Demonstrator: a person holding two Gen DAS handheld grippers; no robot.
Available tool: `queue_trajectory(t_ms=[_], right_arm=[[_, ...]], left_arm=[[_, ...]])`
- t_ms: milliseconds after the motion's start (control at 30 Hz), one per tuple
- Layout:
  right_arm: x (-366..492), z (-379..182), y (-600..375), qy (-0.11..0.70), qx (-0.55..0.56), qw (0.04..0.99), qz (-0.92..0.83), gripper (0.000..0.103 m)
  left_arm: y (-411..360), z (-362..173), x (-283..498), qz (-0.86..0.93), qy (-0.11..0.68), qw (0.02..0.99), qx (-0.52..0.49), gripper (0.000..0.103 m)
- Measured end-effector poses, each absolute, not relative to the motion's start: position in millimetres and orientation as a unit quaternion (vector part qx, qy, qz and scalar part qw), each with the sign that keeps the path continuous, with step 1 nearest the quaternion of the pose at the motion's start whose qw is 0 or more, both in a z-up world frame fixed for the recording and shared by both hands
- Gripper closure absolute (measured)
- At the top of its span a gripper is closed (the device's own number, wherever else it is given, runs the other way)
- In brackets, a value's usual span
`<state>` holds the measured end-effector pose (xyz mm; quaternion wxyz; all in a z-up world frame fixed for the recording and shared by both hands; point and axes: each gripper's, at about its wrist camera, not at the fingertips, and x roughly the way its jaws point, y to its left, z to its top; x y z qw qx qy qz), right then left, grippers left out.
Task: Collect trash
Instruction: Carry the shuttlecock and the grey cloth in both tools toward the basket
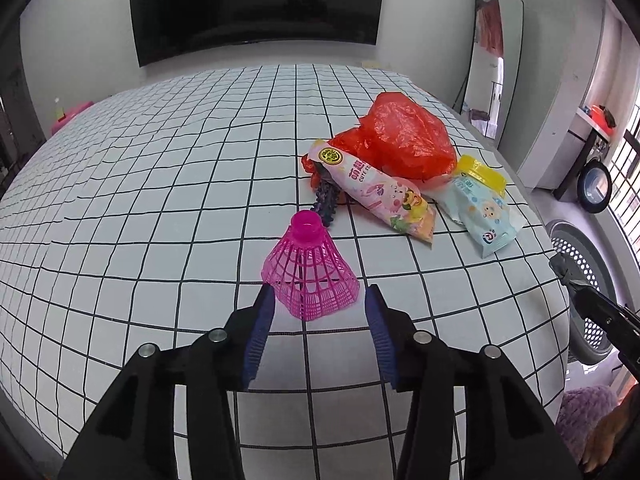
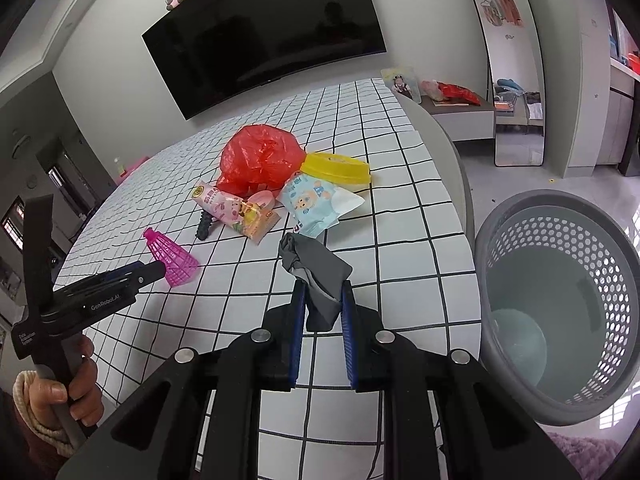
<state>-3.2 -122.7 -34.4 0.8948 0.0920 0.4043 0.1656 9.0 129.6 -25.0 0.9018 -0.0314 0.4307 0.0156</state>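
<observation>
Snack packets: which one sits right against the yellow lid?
The pale blue snack packet with the cartoon sheep; the yellow lid lies against its far end. The pink snack packet lies left of it, against the red plastic bag.

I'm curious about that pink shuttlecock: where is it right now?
In the left wrist view, the pink shuttlecock lies on the checked tabletop, just ahead of the open left gripper.
</observation>
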Motion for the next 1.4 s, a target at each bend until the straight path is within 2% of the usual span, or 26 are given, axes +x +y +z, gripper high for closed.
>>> queue_trajectory(t_ms=[167, 300, 633, 900, 1400], right_arm=[[0.0, -38.7, -120.1, 0.410, 0.090, 0.893, 0.164, 0.086], [2.5, -42.0, -120.1, 0.414, 0.090, 0.891, 0.163, 0.086], [6.4, -47.4, -118.3, 0.420, 0.088, 0.889, 0.161, 0.086], [4.2, -45.3, -118.9, 0.417, 0.088, 0.890, 0.161, 0.086], [-10.2, -37.1, -143.6, 0.408, 0.100, 0.897, 0.140, 0.086]], left_arm=[[133.1, -33.2, 22.0, 0.025, 0.434, 0.900, -0.038, 0.048], [137.6, -38.4, 34.2, 0.032, 0.434, 0.899, -0.053, 0.039], [135.0, -50.6, 50.7, 0.043, 0.443, 0.894, -0.052, 0.039], [130.8, -51.8, 43.3, 0.039, 0.442, 0.895, -0.046, 0.061], [89.1, -11.8, 9.2, -0.008, 0.404, 0.914, -0.027, 0.061]])
